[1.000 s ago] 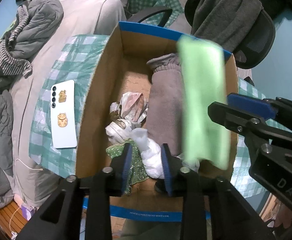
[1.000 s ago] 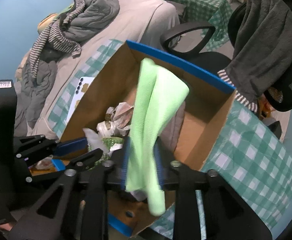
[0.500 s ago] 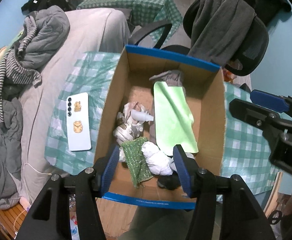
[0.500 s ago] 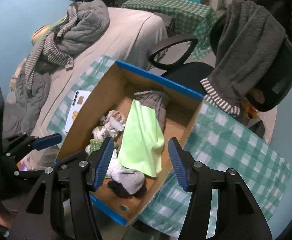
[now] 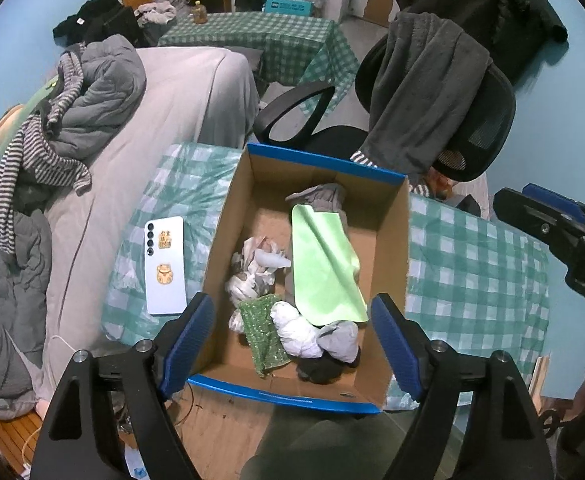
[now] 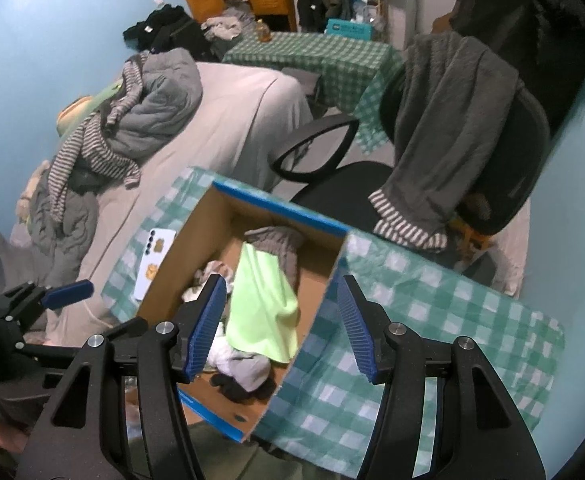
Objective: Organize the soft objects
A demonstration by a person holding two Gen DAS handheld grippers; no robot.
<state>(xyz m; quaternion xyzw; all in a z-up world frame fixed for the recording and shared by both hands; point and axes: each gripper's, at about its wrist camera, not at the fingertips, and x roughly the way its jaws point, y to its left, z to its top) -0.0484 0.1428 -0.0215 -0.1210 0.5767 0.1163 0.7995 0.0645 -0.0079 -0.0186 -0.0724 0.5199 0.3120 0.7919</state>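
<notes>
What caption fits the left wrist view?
Open left claw above cardboard box holding light green cloth and other soft items.

Even, cool indoor light, fairly bright across the middle of both views. Heavy fisheye bend, black vignette in every corner. Sharp in the left wrist view, down to the weave of the light green cloth (image 5: 324, 268). Softer in the right wrist view: motion smear along the right edge, box rim (image 6: 280, 204) slightly blurred. Deep shadow under the black office chair (image 5: 472, 120). No glare.
</notes>
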